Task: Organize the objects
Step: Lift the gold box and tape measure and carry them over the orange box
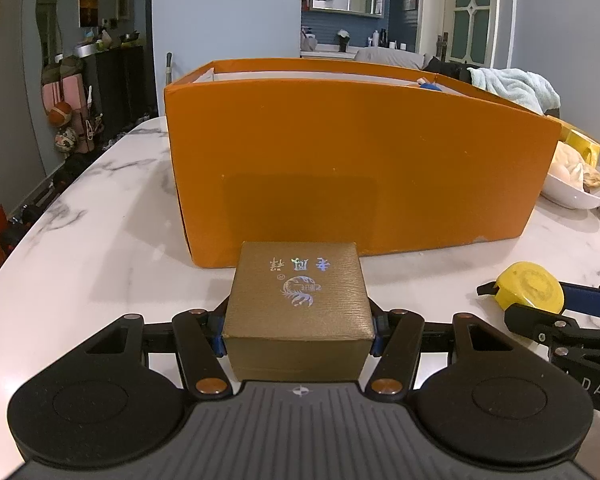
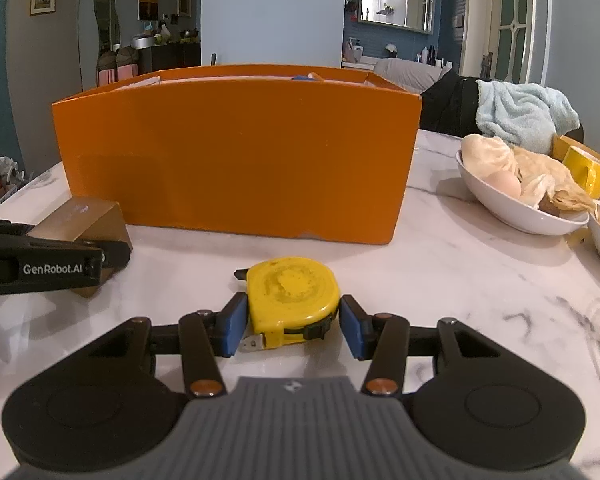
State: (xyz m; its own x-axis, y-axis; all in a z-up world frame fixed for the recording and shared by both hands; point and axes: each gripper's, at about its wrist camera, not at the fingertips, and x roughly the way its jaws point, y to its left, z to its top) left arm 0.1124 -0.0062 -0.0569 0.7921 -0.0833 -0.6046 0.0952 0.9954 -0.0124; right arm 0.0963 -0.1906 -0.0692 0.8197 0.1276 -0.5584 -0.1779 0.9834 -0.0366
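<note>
Here, yellow tape measure point(image 2: 294, 300) lies between right tongs point(image 2: 294, 326).

A white marble table with grey veins point(image 2: 440, 264) carries a big orange cardboard box point(image 2: 236, 160) at the far middle. Near it lie a small gold textured gift box point(image 1: 298, 292) at left and a yellow tape measure point(image 2: 294, 296). White bowls of food point(image 2: 516, 204) sit far right.

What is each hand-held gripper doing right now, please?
Left hand-held gripper: shut on the small square gold cardboard gift box.
Right hand-held gripper: open around the round yellow plastic tape measure; a gap shows at one pad.
</note>
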